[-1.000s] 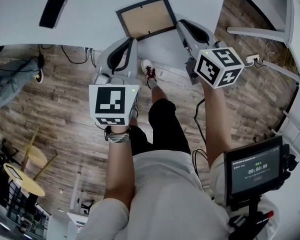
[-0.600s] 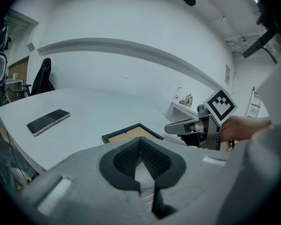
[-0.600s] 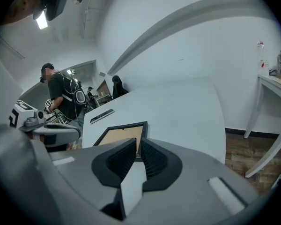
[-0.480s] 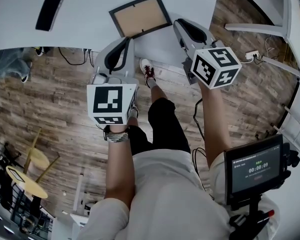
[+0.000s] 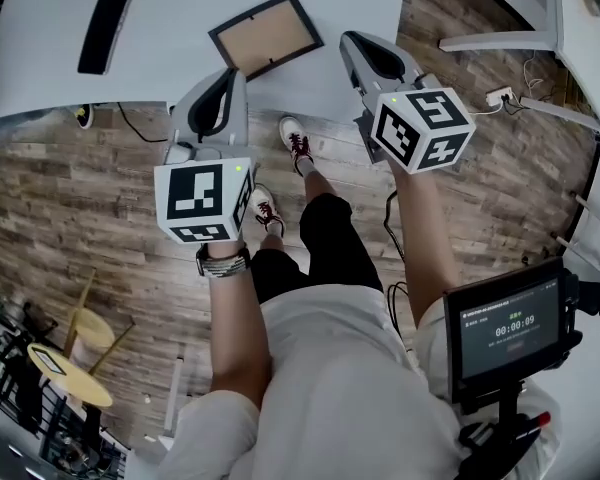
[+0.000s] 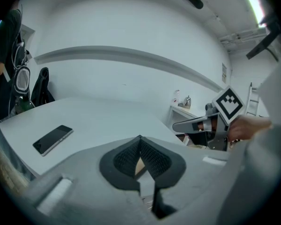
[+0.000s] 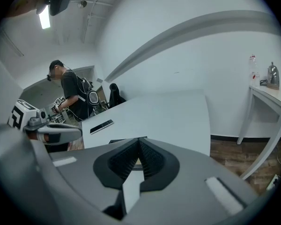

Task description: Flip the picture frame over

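Observation:
The picture frame (image 5: 266,34) lies flat on the white table (image 5: 180,8), black rim around a brown backing that faces up. My left gripper (image 5: 230,72) hovers just in front of the frame's near left corner, jaws shut and empty; in its own view the left gripper (image 6: 139,139) shows both pads meeting. My right gripper (image 5: 349,39) hangs beside the frame's right edge, apart from it. Its jaws have just been closing and now stand shut with nothing between them, as the right gripper (image 7: 139,140) shows in its own view.
A black phone (image 5: 105,32) lies on the table to the left of the frame. A second white table (image 5: 500,18) stands at the right over the wood floor. A person (image 7: 75,100) stands beyond the table's far left end.
Both grippers have risen and drawn slightly back from the frame. The frame still lies in the same place, backing up. The head view has shifted, so the table sits further left.

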`<state>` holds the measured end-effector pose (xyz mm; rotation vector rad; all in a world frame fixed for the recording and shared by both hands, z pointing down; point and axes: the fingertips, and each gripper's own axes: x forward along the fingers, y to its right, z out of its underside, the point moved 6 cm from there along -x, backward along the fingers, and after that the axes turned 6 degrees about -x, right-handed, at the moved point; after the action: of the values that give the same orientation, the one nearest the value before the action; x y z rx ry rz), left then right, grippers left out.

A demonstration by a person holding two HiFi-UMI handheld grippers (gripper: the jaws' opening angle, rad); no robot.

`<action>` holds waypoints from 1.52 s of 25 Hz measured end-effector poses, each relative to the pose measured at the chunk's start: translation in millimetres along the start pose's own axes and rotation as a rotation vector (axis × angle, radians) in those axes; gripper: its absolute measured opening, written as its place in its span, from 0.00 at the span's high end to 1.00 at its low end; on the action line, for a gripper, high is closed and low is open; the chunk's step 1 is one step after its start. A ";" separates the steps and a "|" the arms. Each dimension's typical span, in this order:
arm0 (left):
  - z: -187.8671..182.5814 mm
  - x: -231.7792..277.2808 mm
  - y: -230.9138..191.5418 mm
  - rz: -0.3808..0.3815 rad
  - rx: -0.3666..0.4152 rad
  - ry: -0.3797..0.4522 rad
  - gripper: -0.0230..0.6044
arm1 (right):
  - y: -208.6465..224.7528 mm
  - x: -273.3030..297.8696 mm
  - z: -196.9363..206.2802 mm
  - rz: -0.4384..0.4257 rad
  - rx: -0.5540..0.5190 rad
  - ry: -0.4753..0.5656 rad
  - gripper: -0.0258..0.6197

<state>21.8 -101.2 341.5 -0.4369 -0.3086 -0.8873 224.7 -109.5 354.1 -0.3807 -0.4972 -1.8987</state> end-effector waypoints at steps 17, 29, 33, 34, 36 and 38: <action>-42.4 10.6 1.1 0.066 0.100 0.079 0.96 | -4.0 -26.6 -43.9 0.078 -0.055 0.106 0.96; -137.6 -108.7 46.2 0.119 0.264 0.271 0.96 | -88.2 -156.9 -137.7 0.174 -0.184 0.286 0.96; -153.3 -109.6 53.8 0.134 0.310 0.298 0.96 | -87.7 -162.3 -149.3 0.183 -0.213 0.308 0.96; -156.9 -109.5 54.9 0.135 0.320 0.305 0.96 | -88.2 -162.8 -152.5 0.183 -0.221 0.314 0.96; -164.2 -108.7 56.9 0.140 0.339 0.317 0.96 | -90.1 -163.3 -159.4 0.181 -0.235 0.327 0.96; -172.2 -107.9 57.6 0.149 0.351 0.331 0.96 | -92.5 -162.2 -167.5 0.179 -0.251 0.338 0.96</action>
<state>17.0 -80.4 131.4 0.0150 -0.1201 -0.7269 192.7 -34.9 116.7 -0.2490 0.0005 -1.8060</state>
